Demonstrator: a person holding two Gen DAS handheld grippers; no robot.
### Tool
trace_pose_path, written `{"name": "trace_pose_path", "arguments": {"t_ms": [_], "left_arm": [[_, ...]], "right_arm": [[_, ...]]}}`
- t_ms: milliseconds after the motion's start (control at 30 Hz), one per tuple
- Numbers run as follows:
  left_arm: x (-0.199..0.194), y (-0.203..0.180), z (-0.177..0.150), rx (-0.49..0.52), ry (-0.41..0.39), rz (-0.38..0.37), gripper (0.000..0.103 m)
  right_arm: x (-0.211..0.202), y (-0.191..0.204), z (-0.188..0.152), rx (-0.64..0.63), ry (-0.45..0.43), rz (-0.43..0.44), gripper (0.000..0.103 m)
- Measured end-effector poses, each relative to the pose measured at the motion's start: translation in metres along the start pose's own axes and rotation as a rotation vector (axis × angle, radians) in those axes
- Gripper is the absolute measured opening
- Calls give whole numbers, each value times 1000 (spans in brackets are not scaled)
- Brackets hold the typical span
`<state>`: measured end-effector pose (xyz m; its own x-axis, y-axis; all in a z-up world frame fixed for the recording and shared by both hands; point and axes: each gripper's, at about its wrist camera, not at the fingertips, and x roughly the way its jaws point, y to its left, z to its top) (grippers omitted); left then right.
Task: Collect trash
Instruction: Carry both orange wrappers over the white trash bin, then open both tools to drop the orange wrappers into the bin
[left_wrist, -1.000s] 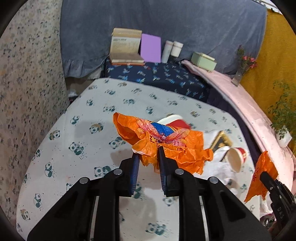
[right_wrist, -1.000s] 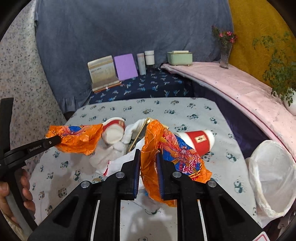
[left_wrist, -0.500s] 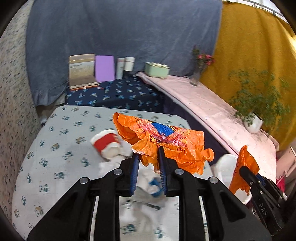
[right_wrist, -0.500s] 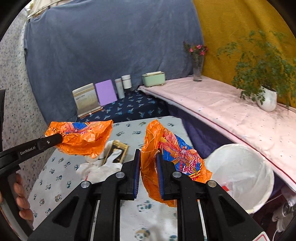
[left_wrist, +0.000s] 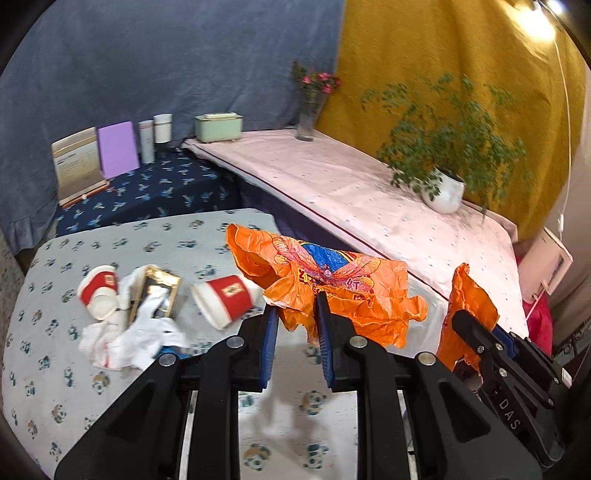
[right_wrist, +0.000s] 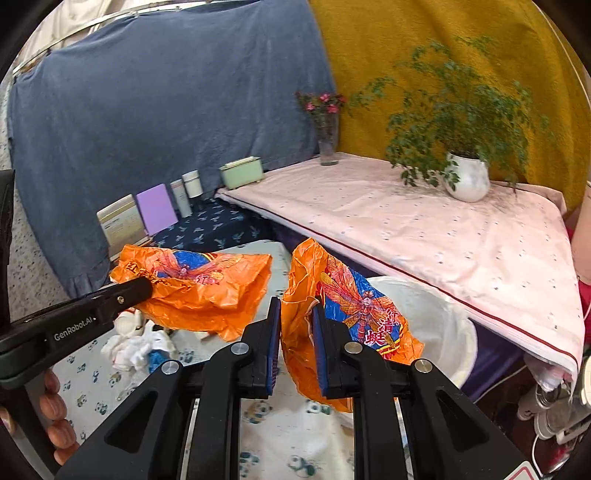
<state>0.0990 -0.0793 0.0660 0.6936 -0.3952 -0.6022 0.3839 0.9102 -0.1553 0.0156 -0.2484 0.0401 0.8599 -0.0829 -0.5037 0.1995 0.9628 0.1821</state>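
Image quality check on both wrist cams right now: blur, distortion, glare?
Left wrist: motion blur on the paper cups and potted plant, lamp glare top right, fisheye bends the pink shelf. Right wrist: plant and flower vase soft, orange wrapper in the right gripper sharp, dark vignette corners.

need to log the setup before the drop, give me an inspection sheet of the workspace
surface: panda-print table, bare near the grippers.
job's things: left orange wrapper and right orange wrapper, both held in the air; white bin beside the table, below the right wrapper.
clutter: two red cups, a gold box and white tissues lying on the table.
grippers: left gripper shut on the left wrapper; right gripper shut on the right wrapper.
cables: white cords low at the right edge.
surroundings: pink shelf with plant and flower vase; blue and yellow drapes behind.
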Motion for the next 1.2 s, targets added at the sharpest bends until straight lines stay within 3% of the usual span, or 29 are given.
{"name": "trace_pose_path", "arguments": {"t_ms": [533, 1133, 1200], "left_arm": [[65, -76, -8, 108, 98, -62, 20], [120, -94, -15, 130, 189, -65, 21], [125, -94, -16, 128, 198, -70, 26]], "right_arm": [[12, -82, -10, 111, 24, -73, 15], [48, -111, -12, 154, 66, -86, 16], [51, -111, -13, 155, 70, -87, 17]]}}
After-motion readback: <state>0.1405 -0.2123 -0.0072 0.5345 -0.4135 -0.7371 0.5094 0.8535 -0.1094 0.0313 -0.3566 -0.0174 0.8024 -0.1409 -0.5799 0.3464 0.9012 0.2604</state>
